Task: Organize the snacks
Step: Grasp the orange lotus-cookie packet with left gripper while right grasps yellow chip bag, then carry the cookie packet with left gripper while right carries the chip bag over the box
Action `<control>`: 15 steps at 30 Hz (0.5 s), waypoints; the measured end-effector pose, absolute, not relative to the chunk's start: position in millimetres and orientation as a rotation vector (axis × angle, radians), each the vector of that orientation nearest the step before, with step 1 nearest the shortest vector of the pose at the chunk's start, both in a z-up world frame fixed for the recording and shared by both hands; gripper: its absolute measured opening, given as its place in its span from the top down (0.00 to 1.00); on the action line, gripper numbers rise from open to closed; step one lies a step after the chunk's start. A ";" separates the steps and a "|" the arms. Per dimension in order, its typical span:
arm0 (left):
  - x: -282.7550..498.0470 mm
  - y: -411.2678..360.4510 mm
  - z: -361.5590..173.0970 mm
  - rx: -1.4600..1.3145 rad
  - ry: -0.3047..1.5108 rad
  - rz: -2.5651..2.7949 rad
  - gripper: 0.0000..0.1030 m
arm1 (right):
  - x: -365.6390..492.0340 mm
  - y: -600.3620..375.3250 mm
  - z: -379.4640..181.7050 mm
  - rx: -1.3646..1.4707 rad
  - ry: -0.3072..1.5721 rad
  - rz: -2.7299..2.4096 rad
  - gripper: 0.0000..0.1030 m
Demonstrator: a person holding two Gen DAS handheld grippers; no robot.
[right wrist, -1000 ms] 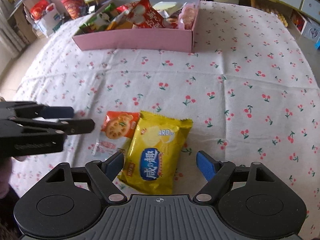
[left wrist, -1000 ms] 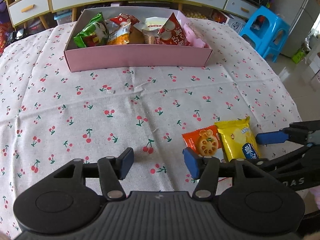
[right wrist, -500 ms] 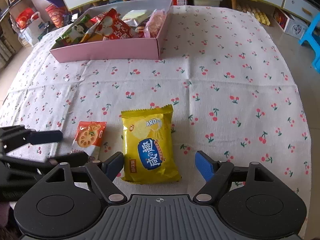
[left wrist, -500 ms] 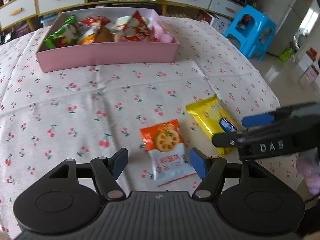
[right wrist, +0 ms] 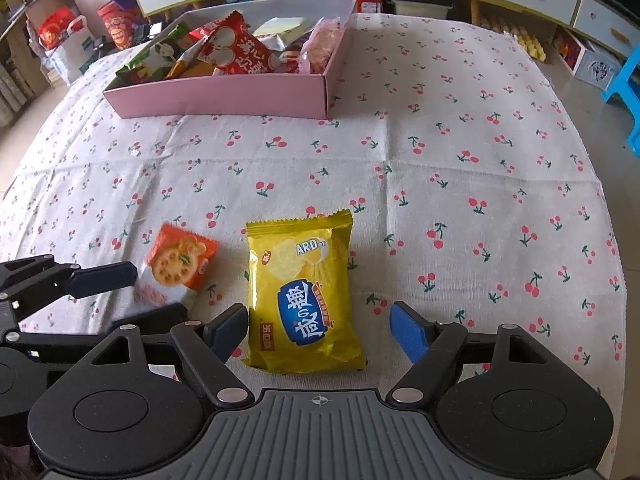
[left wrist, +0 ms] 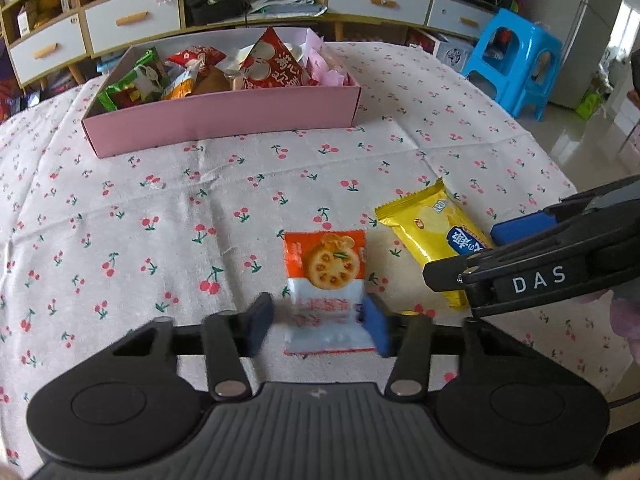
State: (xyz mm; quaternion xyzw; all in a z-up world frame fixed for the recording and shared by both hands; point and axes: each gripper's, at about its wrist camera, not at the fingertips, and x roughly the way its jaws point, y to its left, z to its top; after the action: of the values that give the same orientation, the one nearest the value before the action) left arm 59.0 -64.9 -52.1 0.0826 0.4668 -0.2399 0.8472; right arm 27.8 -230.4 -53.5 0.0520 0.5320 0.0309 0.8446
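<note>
Closing now, the jaws of my left gripper [left wrist: 318, 326] have the orange-and-white biscuit packet [left wrist: 326, 284] between them. One blue pad [left wrist: 376, 330] sits at the packet's white lower edge while the other is motion-blurred just beside it, so I cannot yet call it a firm pinch. A second ago those jaws stood over bare cloth, with the packet off to one side, and half a second ago they straddled it wide. I have slid across and started the squeeze.

Over on my other hand, the right gripper [right wrist: 318, 330] is wide open, as it was a second ago. The yellow chip bag [right wrist: 302, 294] lies flat between its fingers, with a clear gap on the right and nothing gripped.

Both snacks lie side by side near the front edge of the cherry-print tablecloth [left wrist: 160, 208]. The pink box [left wrist: 224, 116], already crowded with packets, stands well apart toward the far edge.

By my reckoning, the biscuit packet is nearly secured. The lift and carry to the box come next, and the chip bag waits for its own grip.
</note>
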 end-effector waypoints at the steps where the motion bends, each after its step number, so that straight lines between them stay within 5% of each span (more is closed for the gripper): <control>1: 59.9 -64.1 -51.7 0.173 0.985 -0.510 0.65 | 27.9 -229.7 -54.1 0.105 1.121 0.068 0.26; 6: 65.3 -59.0 -50.4 0.152 0.999 -0.505 0.68 | 26.6 -223.9 -54.1 0.059 1.097 0.082 0.48; 15: 73.9 -48.1 -40.0 0.098 1.006 -0.499 0.68 | 29.6 -227.7 -48.3 0.109 1.095 0.083 0.51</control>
State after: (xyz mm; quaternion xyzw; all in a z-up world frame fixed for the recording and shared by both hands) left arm 73.9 -48.1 -40.0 0.0464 0.4768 -0.2363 0.8454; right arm 29.6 -227.7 -48.3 0.0519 0.5202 0.0393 0.8516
